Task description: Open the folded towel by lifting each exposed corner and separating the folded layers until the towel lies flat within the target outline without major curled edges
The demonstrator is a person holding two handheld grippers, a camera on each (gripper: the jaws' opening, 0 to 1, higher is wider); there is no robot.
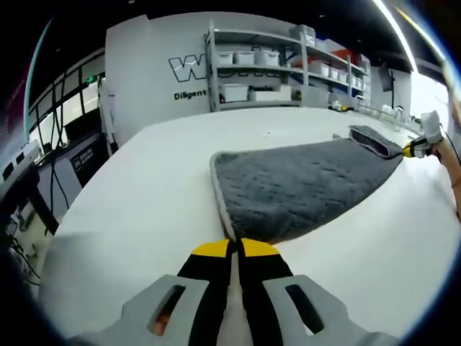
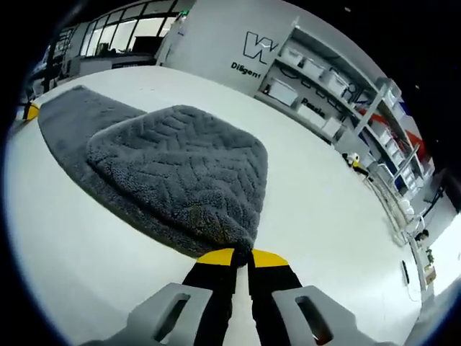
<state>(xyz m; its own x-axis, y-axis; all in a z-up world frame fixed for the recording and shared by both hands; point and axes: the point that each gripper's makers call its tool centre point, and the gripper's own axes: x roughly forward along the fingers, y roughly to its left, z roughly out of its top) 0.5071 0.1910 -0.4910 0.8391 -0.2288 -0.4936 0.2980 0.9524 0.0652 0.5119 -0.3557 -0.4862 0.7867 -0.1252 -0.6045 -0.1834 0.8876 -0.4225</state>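
Note:
A grey towel (image 1: 302,187) lies on the white table (image 1: 137,194). My left gripper (image 1: 235,247) is shut on the towel's near corner, where the pale edge binding meets the yellow tips. At the far right of the left gripper view, the right gripper (image 1: 419,148) holds the opposite corner, where a flap (image 1: 374,138) is folded over. In the right gripper view, the towel (image 2: 180,166) shows a top layer doubled back over the lower one. My right gripper (image 2: 243,256) is shut on that layer's corner. The left gripper's yellow tip (image 2: 30,110) shows at the far left edge.
Metal shelves (image 1: 266,65) with white bins stand against the wall behind the table; they also appear as shelves (image 2: 324,79) in the right gripper view. Bare table (image 2: 317,202) surrounds the towel. Small items (image 1: 392,112) sit along the far right table edge.

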